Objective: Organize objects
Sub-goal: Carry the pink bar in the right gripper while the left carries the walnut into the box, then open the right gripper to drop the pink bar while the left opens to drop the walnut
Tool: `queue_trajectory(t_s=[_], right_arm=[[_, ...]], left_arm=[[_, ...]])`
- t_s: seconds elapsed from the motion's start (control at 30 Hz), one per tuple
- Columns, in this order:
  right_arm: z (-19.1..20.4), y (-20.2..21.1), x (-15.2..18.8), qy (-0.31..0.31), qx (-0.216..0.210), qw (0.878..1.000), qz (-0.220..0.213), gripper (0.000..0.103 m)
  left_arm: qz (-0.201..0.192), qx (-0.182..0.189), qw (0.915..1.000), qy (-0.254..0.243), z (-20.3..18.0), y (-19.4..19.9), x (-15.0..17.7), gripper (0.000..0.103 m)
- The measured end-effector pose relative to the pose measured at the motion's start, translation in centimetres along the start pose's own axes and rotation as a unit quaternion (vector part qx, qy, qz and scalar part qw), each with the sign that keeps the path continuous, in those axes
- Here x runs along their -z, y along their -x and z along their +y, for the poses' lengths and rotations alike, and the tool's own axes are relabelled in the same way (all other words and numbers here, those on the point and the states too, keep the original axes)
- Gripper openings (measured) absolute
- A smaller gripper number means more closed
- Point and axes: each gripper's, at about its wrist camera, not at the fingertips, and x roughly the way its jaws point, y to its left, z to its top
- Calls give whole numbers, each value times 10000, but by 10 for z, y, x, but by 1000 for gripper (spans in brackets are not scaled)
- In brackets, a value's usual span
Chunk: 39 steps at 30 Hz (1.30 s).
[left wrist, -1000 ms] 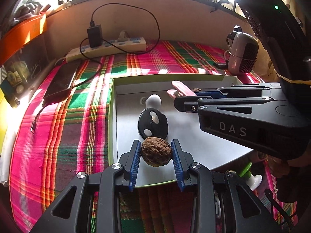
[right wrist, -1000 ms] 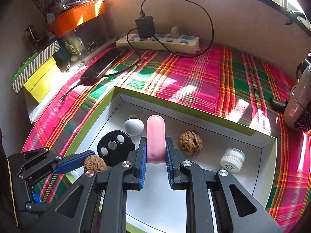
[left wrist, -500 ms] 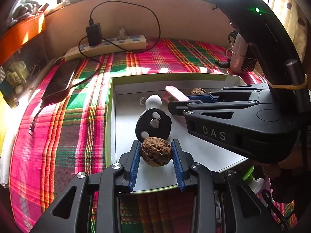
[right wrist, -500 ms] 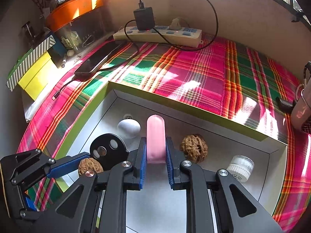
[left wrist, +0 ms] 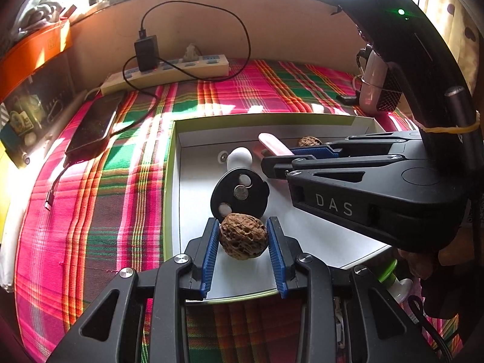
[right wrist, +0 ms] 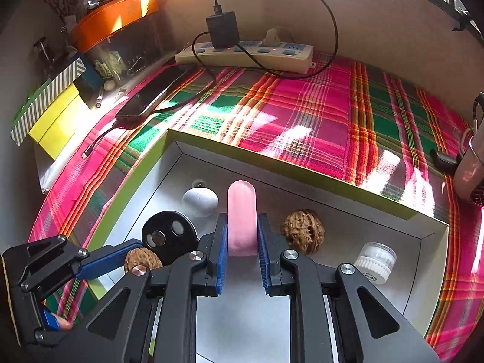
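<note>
— Walnut (left wrist: 243,236) sits pinched between left gripper (left wrist: 243,243) jaws, above the tray (left wrist: 174,181) near corner.

— Right gripper (right wrist: 242,242) clamps pink tube (right wrist: 241,211), long axis pointing straight ahead from its jaws.

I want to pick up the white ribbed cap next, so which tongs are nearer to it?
Right. The right tongs, shut on the pink tube, sit just left of the white ribbed cap in the box. The left tongs hold a walnut at the box's far left edge.
</note>
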Motion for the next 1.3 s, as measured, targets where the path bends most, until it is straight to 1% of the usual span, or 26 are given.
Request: queue_trajectory(t_s=[0.07, 0.33, 0.77, 1.07, 1.3], right_arm=[[0, 0, 0, -1, 3, 10000, -11, 19], [2, 3, 1, -12, -36, 10000, -45, 28], [5, 15, 5, -44, -48, 9999, -144, 29], [8, 35, 9, -104, -44, 9993, -368, 29], [10, 51, 20, -227, -3, 9984, -514, 29]], left_arm=[[0, 5, 10000, -2, 0, 0, 0, 30], [5, 3, 10000, 6, -1, 1, 0, 30], [-101, -72, 9999, 19, 0, 13, 3, 31], [-223, -60, 9997, 8, -3, 28, 8, 31], [-295, -82, 9995, -33, -4, 41, 15, 31]])
